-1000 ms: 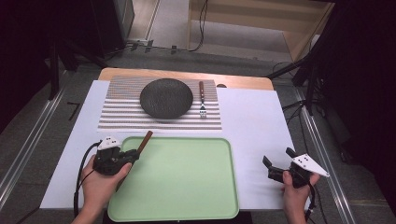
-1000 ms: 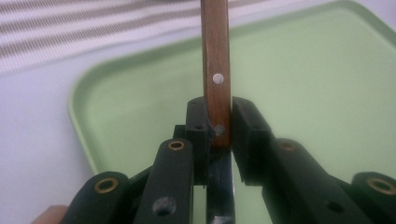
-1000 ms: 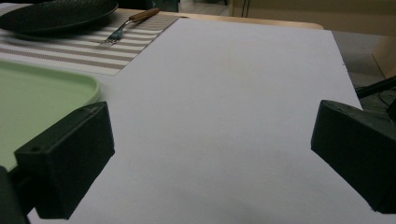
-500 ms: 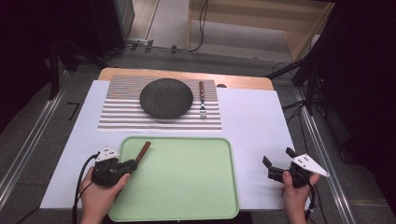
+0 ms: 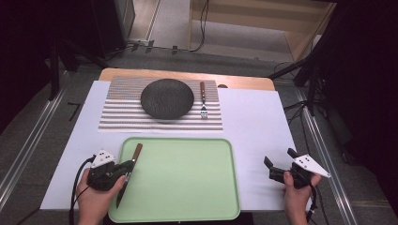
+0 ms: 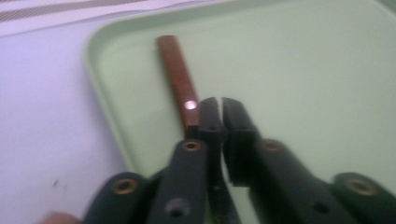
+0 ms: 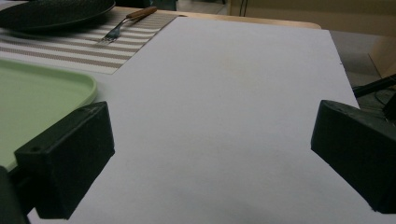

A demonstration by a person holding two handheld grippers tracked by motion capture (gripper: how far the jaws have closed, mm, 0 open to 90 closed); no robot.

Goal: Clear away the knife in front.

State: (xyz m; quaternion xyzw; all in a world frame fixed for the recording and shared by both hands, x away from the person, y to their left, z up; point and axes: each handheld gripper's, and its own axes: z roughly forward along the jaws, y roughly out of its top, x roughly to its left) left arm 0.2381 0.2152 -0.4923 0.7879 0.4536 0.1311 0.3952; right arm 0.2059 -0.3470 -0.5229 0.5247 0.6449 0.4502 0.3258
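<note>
Our left gripper has just closed its jaws on the knife where blade meets wooden handle, at the left edge of the green tray. The grip is thin and off-centre, so we judge the knife could pivot or slip out if lifted. Our right gripper waits wide open, well apart.

Knife comes down onto the tray

The left gripper draws back toward the person, its jaws closing further; the knife now lies along the green tray's left edge.
</note>
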